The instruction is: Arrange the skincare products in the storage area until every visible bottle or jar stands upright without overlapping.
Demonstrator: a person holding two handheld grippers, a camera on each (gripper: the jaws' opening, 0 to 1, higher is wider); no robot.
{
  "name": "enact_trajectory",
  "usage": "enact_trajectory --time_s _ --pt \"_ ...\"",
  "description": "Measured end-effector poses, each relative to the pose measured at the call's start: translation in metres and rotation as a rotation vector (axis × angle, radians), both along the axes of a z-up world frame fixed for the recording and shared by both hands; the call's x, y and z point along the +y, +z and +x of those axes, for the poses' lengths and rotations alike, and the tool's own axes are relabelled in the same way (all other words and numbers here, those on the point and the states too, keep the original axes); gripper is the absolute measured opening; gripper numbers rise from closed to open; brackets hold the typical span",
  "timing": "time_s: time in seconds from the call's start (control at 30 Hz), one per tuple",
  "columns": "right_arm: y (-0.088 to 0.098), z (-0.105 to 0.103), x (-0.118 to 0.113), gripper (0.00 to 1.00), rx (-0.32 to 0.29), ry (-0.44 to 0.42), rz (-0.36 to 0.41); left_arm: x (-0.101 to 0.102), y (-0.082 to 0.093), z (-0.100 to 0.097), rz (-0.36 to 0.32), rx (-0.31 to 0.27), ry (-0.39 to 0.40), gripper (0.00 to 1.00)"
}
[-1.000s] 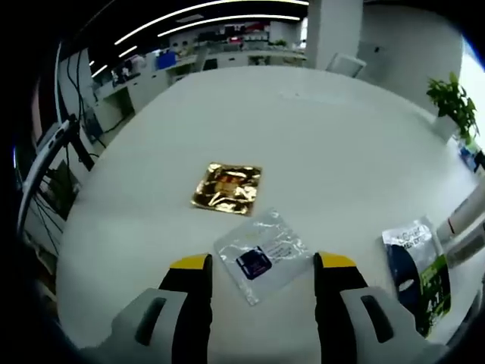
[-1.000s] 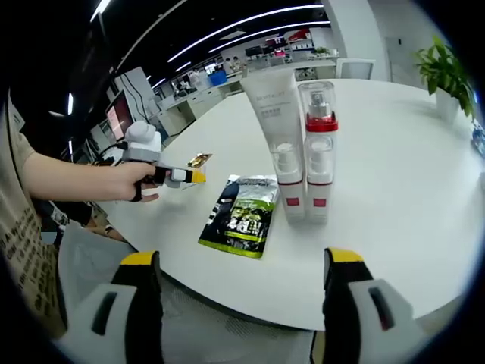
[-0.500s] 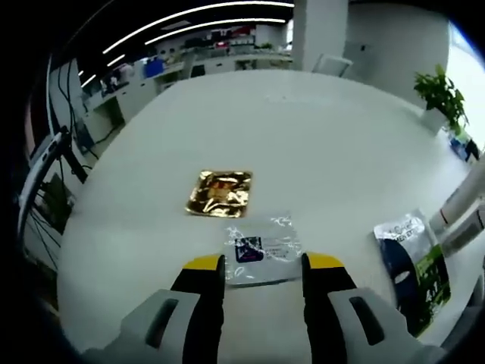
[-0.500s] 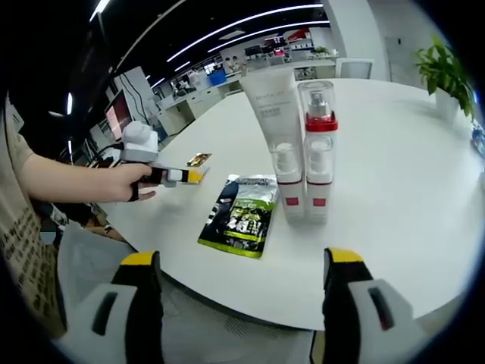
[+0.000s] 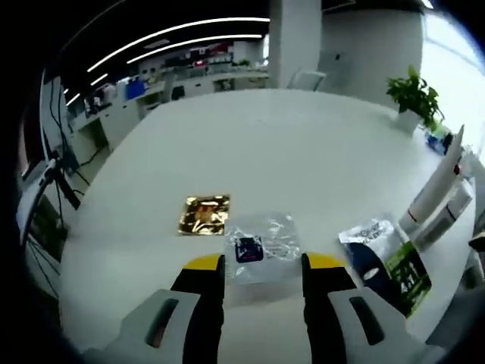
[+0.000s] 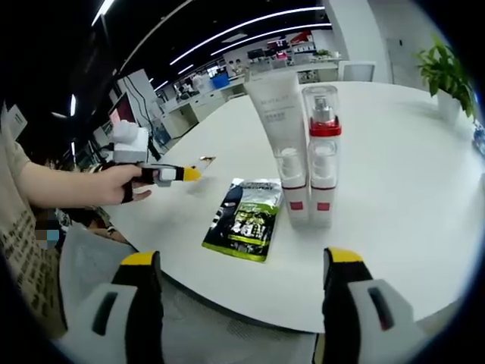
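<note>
- The bench (image 5: 303, 144) was a broad white oval with a smooth matte top, set in an open office with long ceiling light strips, desks at the far side and a potted plant (image 5: 413, 95) at about 2 o'clock in the left gripper view.
- The left hand-held gripper (image 5: 261, 264) had its yellow-tipped jaws narrowed around the near edge of a clear plastic sachet (image 5: 261, 246), crinkled and glossy with a dark label; whether the tips pressed it, I could not tell.
- A gold foil sachet (image 5: 204, 214), flat, square and shiny, lay just beside it at 10 o'clock.
- A dark pouch (image 6: 244, 220) with green print lay flat on the bench, close to the bottles at their 8 o'clock.
- A white tube (image 6: 279, 144), tapered and standing on its cap, touched a clear bottle (image 6: 321, 155) with a red collar; both stood upright.
- The right hand-held gripper (image 6: 242, 262) hung spread wide, holding nothing, off the near edge of the bench.
</note>
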State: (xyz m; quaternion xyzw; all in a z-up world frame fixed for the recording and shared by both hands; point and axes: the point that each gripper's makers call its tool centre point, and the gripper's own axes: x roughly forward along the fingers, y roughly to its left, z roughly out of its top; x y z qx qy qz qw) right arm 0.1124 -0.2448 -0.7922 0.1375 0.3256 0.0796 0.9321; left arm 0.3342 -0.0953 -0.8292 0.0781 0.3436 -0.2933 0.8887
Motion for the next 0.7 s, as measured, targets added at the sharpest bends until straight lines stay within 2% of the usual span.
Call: enact_trajectory --time_s 0.13,0.4,0.7 --pt "0.004 0.002 0.005 0.88 -0.019 0.006 0.016 -0.004 0.008 -0.013 0.001 -0.029 -0.047 0.37" --pt "0.007 0.001 0.017 0.84 -0.030 0.073 0.003 -0.006 0.020 -0.038 -0.010 -0.068 -0.129 0.37" --pt "0.014 -0.001 0.015 0.73 -0.054 0.076 0.009 -0.013 0.054 -0.069 -0.018 -0.175 -0.249 0.37"
